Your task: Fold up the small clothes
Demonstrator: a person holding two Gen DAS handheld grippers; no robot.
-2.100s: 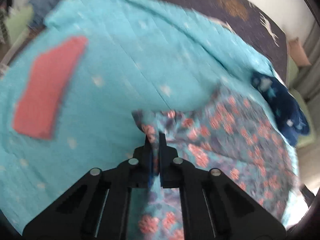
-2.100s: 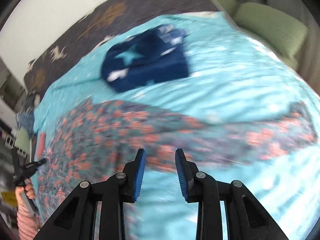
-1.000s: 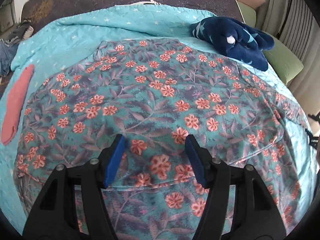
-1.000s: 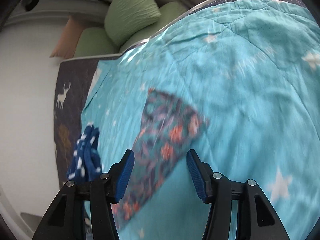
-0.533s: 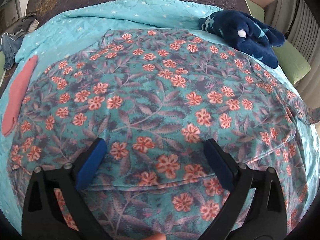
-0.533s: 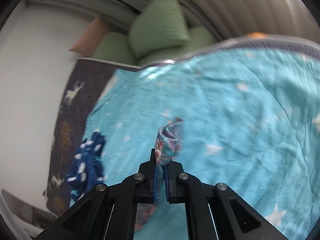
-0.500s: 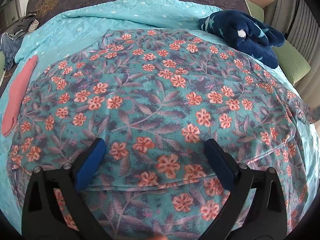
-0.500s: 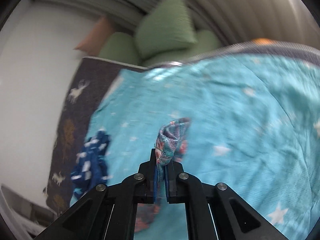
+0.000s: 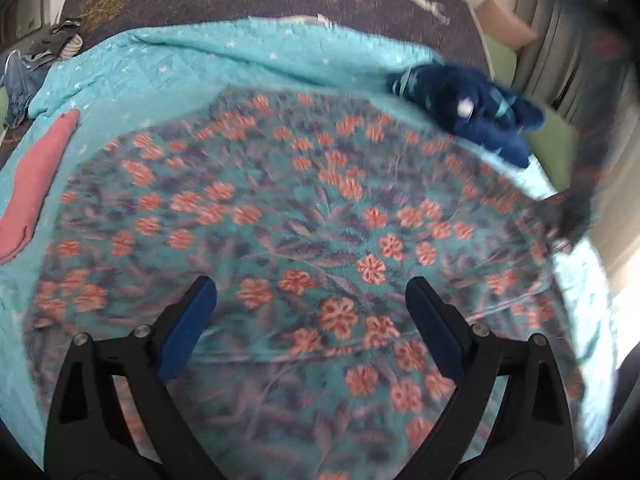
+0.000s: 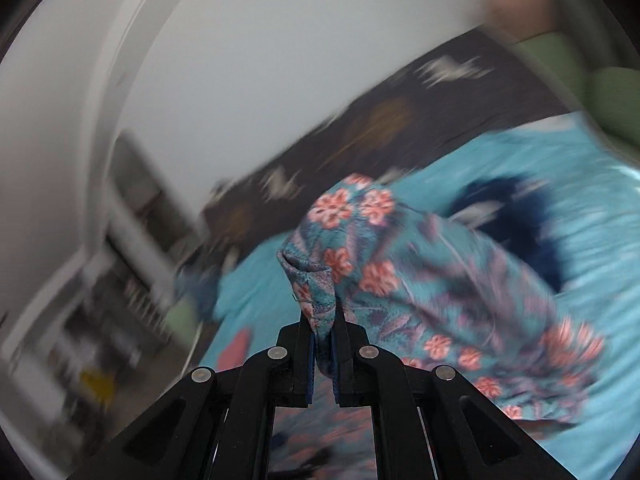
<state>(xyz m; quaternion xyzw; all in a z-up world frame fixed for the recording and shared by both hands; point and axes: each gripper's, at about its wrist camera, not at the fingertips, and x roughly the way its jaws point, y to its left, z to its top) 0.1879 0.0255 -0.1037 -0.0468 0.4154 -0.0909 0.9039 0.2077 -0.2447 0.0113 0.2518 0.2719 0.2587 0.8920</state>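
A floral garment point(image 9: 304, 216) lies spread across the bed point(image 9: 240, 60), ready for a first fold. The right gripper point(image 10: 323, 344), jaws clenched on its right edge, lifts the cloth to carry it over, while the left gripper point(image 9: 308, 312) hovers near, jaws closing slightly from wide, empty.

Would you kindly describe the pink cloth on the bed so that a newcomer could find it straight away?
Start from the turquoise star-print quilt that covers the bed. The pink cloth lies on its left side, just beyond the left edge of the spread floral garment. It is the only plain, unpatterned piece there, a long narrow salmon-pink strip, far from the navy star-print bundle.
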